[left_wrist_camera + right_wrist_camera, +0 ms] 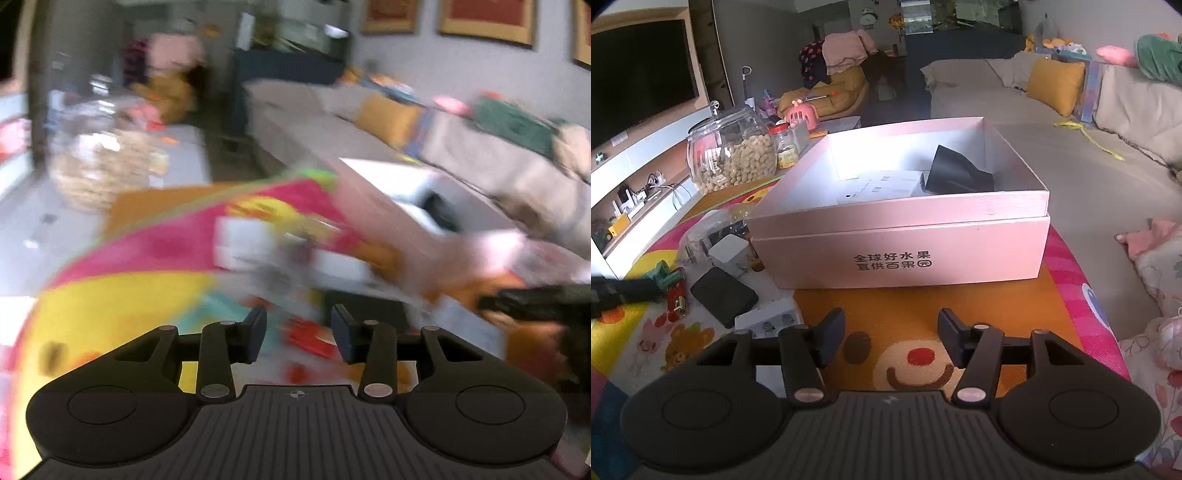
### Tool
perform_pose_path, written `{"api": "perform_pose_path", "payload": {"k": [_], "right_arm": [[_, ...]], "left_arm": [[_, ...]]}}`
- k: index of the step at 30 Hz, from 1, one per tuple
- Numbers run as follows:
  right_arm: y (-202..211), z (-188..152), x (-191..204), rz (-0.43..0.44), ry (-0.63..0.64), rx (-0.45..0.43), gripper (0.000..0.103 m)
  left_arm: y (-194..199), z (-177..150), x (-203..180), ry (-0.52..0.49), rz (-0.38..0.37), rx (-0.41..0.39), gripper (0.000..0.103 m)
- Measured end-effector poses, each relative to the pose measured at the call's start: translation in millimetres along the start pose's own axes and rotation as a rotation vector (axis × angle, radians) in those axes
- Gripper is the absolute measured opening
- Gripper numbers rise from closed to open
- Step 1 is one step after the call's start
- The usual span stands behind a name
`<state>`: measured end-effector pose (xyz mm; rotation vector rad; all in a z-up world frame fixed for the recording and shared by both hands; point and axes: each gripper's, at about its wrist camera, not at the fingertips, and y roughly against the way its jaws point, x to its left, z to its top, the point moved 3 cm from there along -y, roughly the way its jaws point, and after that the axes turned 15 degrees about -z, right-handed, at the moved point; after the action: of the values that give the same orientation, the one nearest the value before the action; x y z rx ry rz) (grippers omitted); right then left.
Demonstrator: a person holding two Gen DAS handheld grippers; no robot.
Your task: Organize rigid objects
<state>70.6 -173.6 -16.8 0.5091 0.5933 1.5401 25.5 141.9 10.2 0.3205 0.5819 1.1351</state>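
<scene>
Cartoon-printed mat point(923, 310), rectangular pink cardboard box point(901, 254)

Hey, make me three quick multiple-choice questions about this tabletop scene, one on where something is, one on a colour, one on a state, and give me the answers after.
1. Where does the black angular item lie?
A. inside the pink box
B. on the sofa
C. under the jar

2. What colour is the lighter left of the box?
A. blue
B. red
C. white

3. How is the pink box?
A. taped shut
B. lying on its side
C. open on top

Answers: 1 A, it rests against the box's inner right side. 2 B, its body is red beside the flat black case. 3 C, no lid covers it and the inside shows.
</scene>
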Motion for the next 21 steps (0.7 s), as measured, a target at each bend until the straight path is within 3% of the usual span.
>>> {"api": "perform_pose_path", "payload": {"k": [3, 6, 8, 12, 15, 18, 21], "right_arm": [[0.3, -0.2, 1.7, -0.004, 0.010, -0.002, 0.058], [0.1, -0.3, 3.2, -0.011, 0.016, -0.004, 0.058], [-0.4, -0.7, 4.2, -0.015, 0.023, -0.005, 0.059], [-0.6, -1.2, 5.6, -0.017, 0.031, -0.006, 0.061], [-0.8, -1.4, 5.3, -0.014, 0.030, -0.006, 0.061], [-1.0, -1.3, 5.2, -0.013, 0.032, -0.006, 0.062], [-0.9, -1.4, 5.0, -0.010, 0.034, -0.006, 0.063]], "left_arm": [[8.5, 1.2, 37.5, 0.116, 0.053, -0.014, 0.042], [15.1, -4.0, 65.7, 0.285, -0.014, -0.051, 0.042], [17.2, -8.1, 70.5, 0.328, -0.047, -0.064, 0.042], [6.8, -14.4, 47.9, 0.210, -0.093, 0.052, 0.044], [1.9, -17.7, 21.1, 0.062, -0.098, 0.119, 0.047], [-0.2, -21.8, -2.7, -0.024, -0.175, 0.181, 0.049], [-8.2, -28.3, -31.2, -0.188, -0.176, 0.244, 0.056]]}}
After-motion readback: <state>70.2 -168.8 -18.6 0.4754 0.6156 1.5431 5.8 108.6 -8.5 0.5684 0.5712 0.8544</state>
